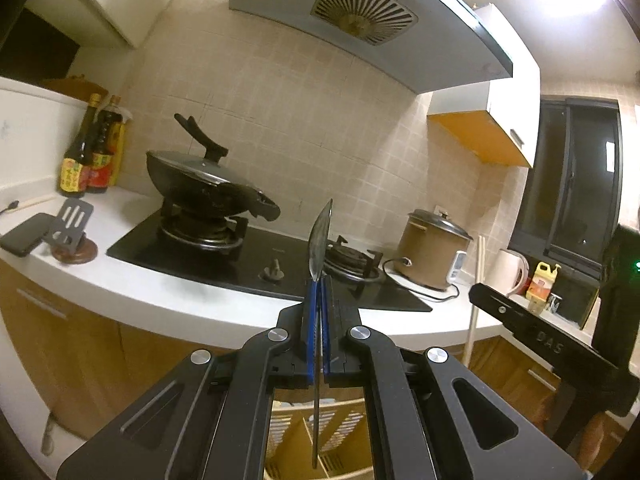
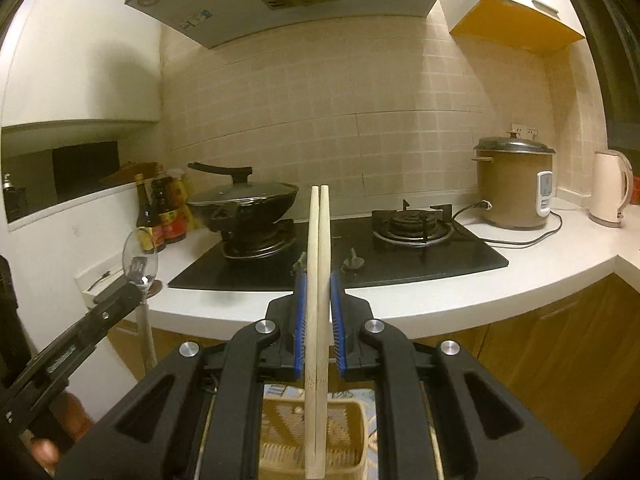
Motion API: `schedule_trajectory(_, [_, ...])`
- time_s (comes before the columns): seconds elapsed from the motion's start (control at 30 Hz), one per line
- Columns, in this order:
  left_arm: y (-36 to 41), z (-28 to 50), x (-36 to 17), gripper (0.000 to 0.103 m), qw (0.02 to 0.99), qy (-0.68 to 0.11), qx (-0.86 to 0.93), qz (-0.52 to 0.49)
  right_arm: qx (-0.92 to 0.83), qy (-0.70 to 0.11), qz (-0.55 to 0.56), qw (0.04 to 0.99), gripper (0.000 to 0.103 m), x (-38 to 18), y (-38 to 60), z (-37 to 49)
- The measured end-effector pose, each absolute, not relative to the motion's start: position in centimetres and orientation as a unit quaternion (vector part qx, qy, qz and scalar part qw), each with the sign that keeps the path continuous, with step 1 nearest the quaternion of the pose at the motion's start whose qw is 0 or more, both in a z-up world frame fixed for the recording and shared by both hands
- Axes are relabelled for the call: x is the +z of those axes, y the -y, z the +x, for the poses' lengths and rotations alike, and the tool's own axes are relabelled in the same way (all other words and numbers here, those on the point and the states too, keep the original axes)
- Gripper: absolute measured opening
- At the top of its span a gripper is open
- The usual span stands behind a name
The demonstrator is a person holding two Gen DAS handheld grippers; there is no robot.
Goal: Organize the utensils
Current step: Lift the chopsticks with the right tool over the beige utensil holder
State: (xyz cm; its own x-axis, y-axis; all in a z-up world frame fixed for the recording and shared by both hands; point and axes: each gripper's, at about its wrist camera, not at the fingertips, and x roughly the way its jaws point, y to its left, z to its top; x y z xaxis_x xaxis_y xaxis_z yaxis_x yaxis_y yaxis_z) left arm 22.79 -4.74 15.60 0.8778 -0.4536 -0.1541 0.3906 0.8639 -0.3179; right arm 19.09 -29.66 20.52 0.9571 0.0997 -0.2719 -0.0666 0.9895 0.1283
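My left gripper point(image 1: 319, 280) is shut on a metal spoon point(image 1: 320, 236), seen edge-on, bowl up and handle hanging down between the jaws. In the right wrist view the same spoon point(image 2: 140, 258) shows its shiny bowl at the left, held by the left gripper point(image 2: 134, 286). My right gripper point(image 2: 319, 280) is shut on a pair of pale wooden chopsticks point(image 2: 319, 248), standing upright. The chopsticks point(image 1: 478, 280) also appear at the right of the left wrist view beside the right gripper's finger point(image 1: 500, 310). Below both grippers sits a slotted beige utensil basket point(image 2: 352, 412).
A white counter point(image 1: 168, 300) carries a black gas hob point(image 2: 400, 264) with a lidded wok point(image 1: 208, 184), sauce bottles point(image 1: 92, 152), a slotted spatula on a stand point(image 1: 70, 224), a rice cooker point(image 2: 514, 184) and a kettle point(image 2: 610, 192). Wooden cabinets stand below, a range hood above.
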Motion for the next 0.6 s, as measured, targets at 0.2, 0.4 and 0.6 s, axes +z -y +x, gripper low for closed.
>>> schedule_trajectory(0.2, [5.1,24.9,13.8,0.0,0.959,-0.128,-0.214,-0.133,0.028,-0.132,0.059,0.989,0.01,19.0,30.1,20.8])
schedule_trajectory(0.4, [5.4,25.8,13.0,0.0,0.96,-0.135,-0.21,-0.129,0.037,-0.124,0.066,0.989,0.01,19.6,30.6,21.3])
schedule_trajectory(0.6, [5.6,25.8,12.3,0.0,0.964,-0.129,-0.197,-0.121,0.029,-0.109,0.053,0.992,0.01,18.6,30.3,21.5])
